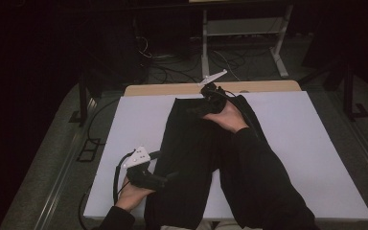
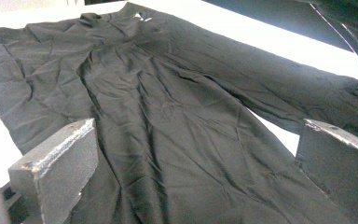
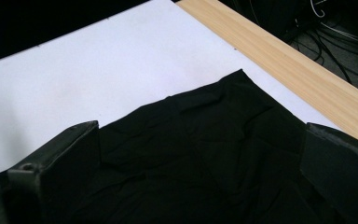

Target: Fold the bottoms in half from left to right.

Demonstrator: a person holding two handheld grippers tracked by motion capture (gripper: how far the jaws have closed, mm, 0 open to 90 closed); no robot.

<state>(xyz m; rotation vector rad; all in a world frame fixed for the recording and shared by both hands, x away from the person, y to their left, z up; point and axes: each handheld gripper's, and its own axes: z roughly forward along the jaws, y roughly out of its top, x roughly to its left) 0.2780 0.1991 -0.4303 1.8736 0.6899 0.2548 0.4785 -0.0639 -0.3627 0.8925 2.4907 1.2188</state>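
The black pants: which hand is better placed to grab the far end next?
Right, probably. The right gripper hovers open over the far end of the black pants, near the table's wooden edge. The left gripper is open at the near end.

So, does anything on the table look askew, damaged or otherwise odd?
Nothing looks damaged or spilled. The black garment lies spread on the white table cover, only creased, as the left gripper view shows. Both the left gripper and the right gripper have their jaws wide apart over the cloth.
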